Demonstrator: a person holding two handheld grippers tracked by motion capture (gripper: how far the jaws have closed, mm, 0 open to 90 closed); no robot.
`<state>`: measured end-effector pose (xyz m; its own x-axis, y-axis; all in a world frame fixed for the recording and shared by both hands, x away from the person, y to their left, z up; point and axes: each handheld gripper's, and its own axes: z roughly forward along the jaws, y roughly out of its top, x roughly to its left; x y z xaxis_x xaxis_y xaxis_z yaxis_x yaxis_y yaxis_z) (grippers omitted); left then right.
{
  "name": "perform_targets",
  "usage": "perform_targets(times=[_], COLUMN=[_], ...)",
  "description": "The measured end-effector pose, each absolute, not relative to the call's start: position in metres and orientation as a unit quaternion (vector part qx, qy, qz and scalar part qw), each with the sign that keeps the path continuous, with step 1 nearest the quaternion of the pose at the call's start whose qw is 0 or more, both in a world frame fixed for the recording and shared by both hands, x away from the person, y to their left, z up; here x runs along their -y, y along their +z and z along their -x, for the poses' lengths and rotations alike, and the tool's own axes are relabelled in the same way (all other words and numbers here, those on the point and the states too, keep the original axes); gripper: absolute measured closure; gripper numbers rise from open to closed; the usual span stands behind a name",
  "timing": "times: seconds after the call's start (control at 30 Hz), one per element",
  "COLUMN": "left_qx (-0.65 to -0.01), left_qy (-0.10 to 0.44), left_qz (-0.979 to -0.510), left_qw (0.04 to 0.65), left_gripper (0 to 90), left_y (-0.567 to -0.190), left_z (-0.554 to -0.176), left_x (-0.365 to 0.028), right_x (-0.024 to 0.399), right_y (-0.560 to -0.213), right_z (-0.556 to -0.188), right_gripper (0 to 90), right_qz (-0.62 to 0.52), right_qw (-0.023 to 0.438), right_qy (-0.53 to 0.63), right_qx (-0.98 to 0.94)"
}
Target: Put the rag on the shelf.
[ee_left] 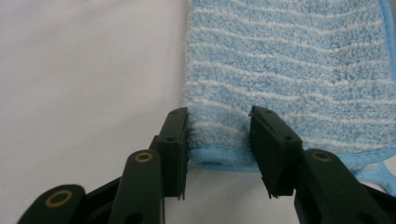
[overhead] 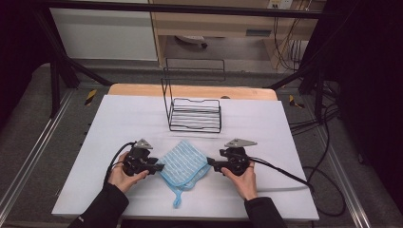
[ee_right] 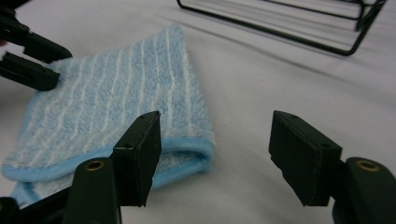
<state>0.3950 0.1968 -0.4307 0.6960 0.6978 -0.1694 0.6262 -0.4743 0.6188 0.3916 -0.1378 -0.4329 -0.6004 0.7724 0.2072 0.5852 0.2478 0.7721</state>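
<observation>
The left tongs (ee_left: 218,140) are standing with their jaws apart, straddling a corner of the blue striped towel (ee_left: 289,70); the bound hem is lying between the pads, and whether they are pressing on it cannot be told. In the high view the left tongs (overhead: 160,167) are pointing at the towel's left corner, a hand wrapping the body behind them. The right tongs (ee_right: 215,154) are gaping wide at the opposite corner, one jaw sitting over the towel's folded edge and the other hanging over bare cloth, gripping nothing. The towel (overhead: 184,165) is lying folded and flat on the white-covered surface (overhead: 285,123), turned like a diamond between the two tongs, its hanging loop trailing toward the near edge. Beyond it a black wire rack (overhead: 195,114) is standing well apart.
</observation>
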Motion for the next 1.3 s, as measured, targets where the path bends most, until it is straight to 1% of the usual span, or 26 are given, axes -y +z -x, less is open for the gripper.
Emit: perform_targets(times=[0.1,0.33,0.43,0.53,0.63,0.73,0.93,1.0,1.17,1.3], left_qx=[-0.383,-0.378,-0.373,-0.378,-0.384,-0.390,-0.392,-0.399,-0.416,-0.419], left_qy=[0.056,0.061,0.069,0.070,0.061,0.049,0.049,0.045,0.030,0.054], left_qz=[-0.858,-0.860,-0.862,-0.859,-0.856,-0.852,-0.852,-0.848,-0.832,-0.828], left_qw=[0.337,0.338,0.336,0.337,0.342,0.344,0.343,0.346,0.365,0.369], left_gripper=[58.7,63.4,64.9,66.4,70.3,73.1,78.2,79.2,80.1,79.4], left_y=[-0.432,-0.435,-0.436,-0.437,-0.438,-0.438,-0.436,-0.435,-0.431,-0.429], left_z=[-0.394,-0.392,-0.390,-0.388,-0.388,-0.390,-0.388,-0.387,-0.376,-0.359], left_x=[-0.196,-0.194,-0.192,-0.191,-0.192,-0.193,-0.192,-0.192,-0.193,-0.187], right_x=[0.126,0.122,0.121,0.119,0.118,0.117,0.118,0.119,0.121,0.113], right_y=[-0.441,-0.452,-0.453,-0.455,-0.457,-0.458,-0.456,-0.454,-0.445,-0.436], right_z=[-0.394,-0.392,-0.391,-0.389,-0.389,-0.388,-0.390,-0.393,-0.407,-0.425], right_gripper=[40.0,54.4,56.0,61.2,63.9,65.6,79.0,80.8,81.5,81.4], right_qz=[-0.441,-0.446,-0.447,-0.453,-0.461,-0.464,-0.461,-0.460,-0.453,-0.427], right_qw=[0.106,0.106,0.104,0.098,0.086,0.086,0.070,0.066,0.067,0.085], right_qy=[0.423,0.411,0.409,0.412,0.413,0.415,0.420,0.422,0.428,0.418], right_qx=[-0.784,-0.788,-0.789,-0.785,-0.780,-0.778,-0.779,-0.778,-0.779,-0.797])
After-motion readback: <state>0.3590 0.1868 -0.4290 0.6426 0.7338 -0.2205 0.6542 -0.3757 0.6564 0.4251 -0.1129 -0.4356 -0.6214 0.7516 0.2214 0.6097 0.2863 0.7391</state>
